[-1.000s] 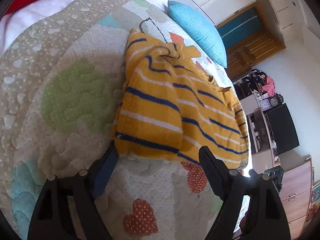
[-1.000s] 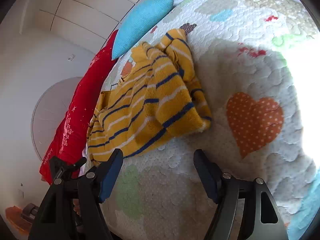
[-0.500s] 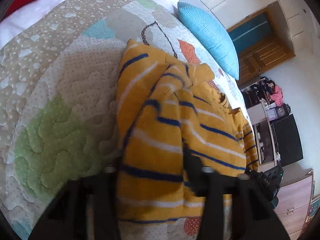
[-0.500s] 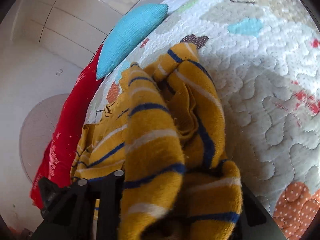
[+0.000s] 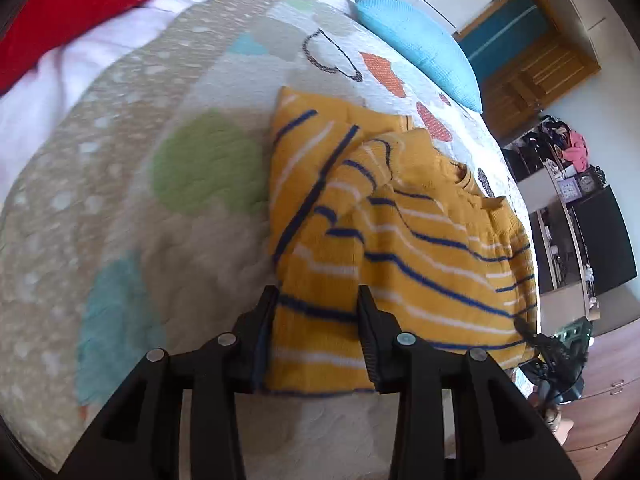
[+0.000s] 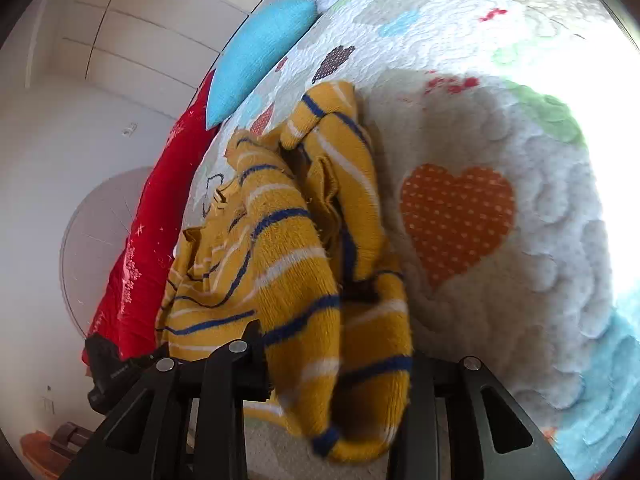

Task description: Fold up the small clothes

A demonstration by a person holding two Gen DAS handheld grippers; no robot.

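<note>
A: What changed in the last second?

B: Both tools were apart, just before the sweater's hem. Now the left tool [image 5: 316,312] and the right tool [image 6: 340,360] are each clamped on the yellow striped sweater [image 5: 400,240], which lies on the quilted bed [image 5: 120,200].

A: Meaning?

B: Probably the fold begins now.

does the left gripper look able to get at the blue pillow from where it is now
Probably not right away. The left gripper is shut on the yellow striped sweater, and the blue pillow lies beyond it across the quilt.
</note>
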